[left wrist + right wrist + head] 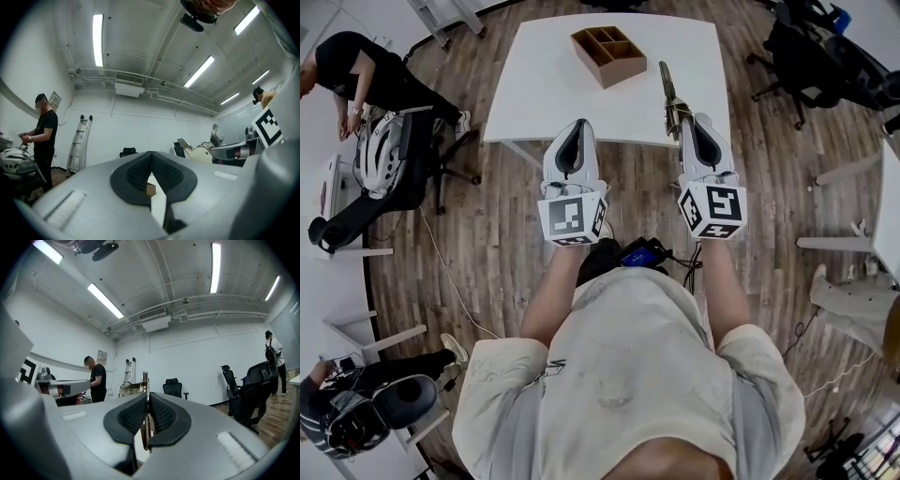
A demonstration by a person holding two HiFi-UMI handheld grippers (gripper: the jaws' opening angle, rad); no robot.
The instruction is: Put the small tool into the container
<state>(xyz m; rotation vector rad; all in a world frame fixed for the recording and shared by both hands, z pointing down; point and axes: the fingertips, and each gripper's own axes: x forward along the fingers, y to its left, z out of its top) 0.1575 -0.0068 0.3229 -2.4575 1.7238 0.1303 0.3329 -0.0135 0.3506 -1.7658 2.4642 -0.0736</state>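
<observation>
Right gripper clamps the small tool; left gripper is closed, empty. Best next: carry it forward-left over the container, lower into 1 compartment, release.

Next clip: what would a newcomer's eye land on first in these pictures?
First come the two grey grippers held out in front of the person. The right gripper is shut on a slim brass-coloured small tool that juts out above the white table. The left gripper is shut on nothing, and a wooden container with compartments sits toward the table's far edge.
</observation>
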